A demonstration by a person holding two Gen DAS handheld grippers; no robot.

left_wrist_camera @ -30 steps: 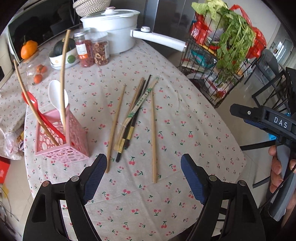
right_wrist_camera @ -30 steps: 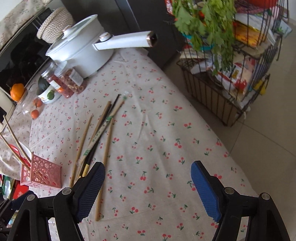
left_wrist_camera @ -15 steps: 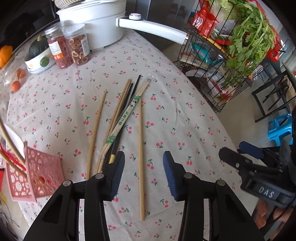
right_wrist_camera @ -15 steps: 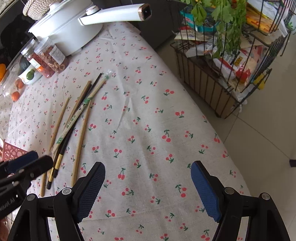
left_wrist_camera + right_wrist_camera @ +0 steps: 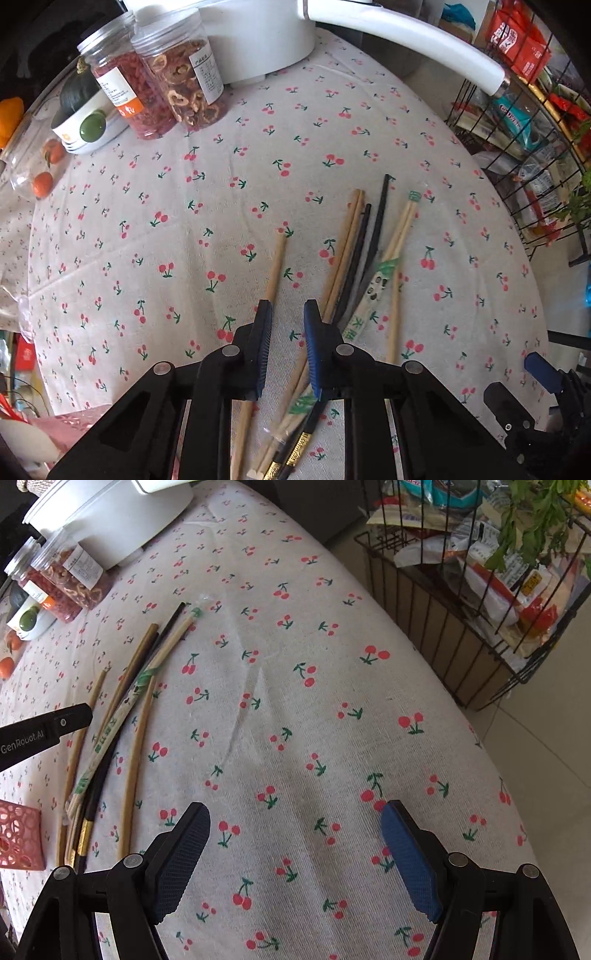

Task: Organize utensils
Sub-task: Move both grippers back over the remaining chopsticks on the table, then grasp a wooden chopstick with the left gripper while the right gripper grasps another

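Hovering low over the cherry-print tablecloth (image 5: 258, 155), the left gripper (image 5: 286, 314) has its fingers narrowed to a small gap, nothing pinched between them. A single wooden chopstick (image 5: 275, 269) runs under its left finger; the bundle of chopsticks (image 5: 369, 258), wooden, black and paper-wrapped, lies just right of its right finger, toward the tabletop's near edge. The right gripper (image 5: 295, 834) hangs over bare cloth with fingers spread wide, well right of the chopsticks. A pink holder (image 5: 16, 836) sits at the near left edge; two jars (image 5: 159, 85) stand by the white pot (image 5: 258, 33) at the far edge.
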